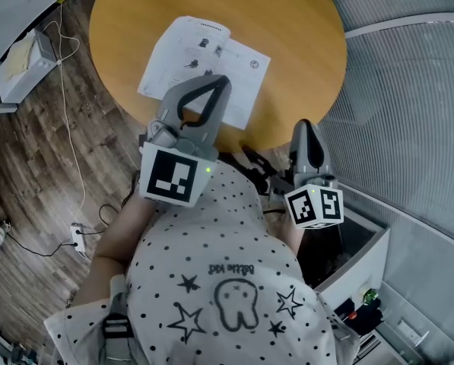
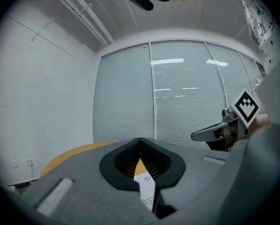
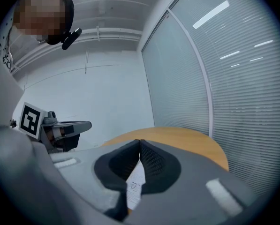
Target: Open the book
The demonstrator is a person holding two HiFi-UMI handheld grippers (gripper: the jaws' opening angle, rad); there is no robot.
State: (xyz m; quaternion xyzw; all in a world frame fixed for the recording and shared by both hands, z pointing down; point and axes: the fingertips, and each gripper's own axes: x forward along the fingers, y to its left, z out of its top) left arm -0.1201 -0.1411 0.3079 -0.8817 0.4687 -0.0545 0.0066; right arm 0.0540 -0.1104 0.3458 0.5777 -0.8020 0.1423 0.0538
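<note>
Holding both claws at the near side of the round desk (image 1: 303, 29).

Book (image 1: 204, 59): thin white booklet lying flat on the desk's near-left part, turned at an angle. Printed face w/ small figures is up; looks closed.

L claw (image 1: 220, 80): tips pressed together, pads meeting on each other only. In head view the tip overlaps the book's near edge, approx mid-edge. Contact w/ book: can't tell. In L claw view the white cover shows through the gap below the tips, w/ desk top beyond.

R claw (image 1: 306, 125): tips also pressed together, pinching only each other. It sits at the desk's near-right rim, apart from the book and to its right. In R claw view a strip of book shows through the gap under the tips, and the L claw is at frame left.

Surroundings: wood floor (image 1: 29, 150) left of desk. A white cable (image 1: 65, 112) runs across it toward a power strip (image 1: 77, 238). White box (image 1: 21, 67) at upper left. Blinds (image 1: 409, 90) on the right.
</note>
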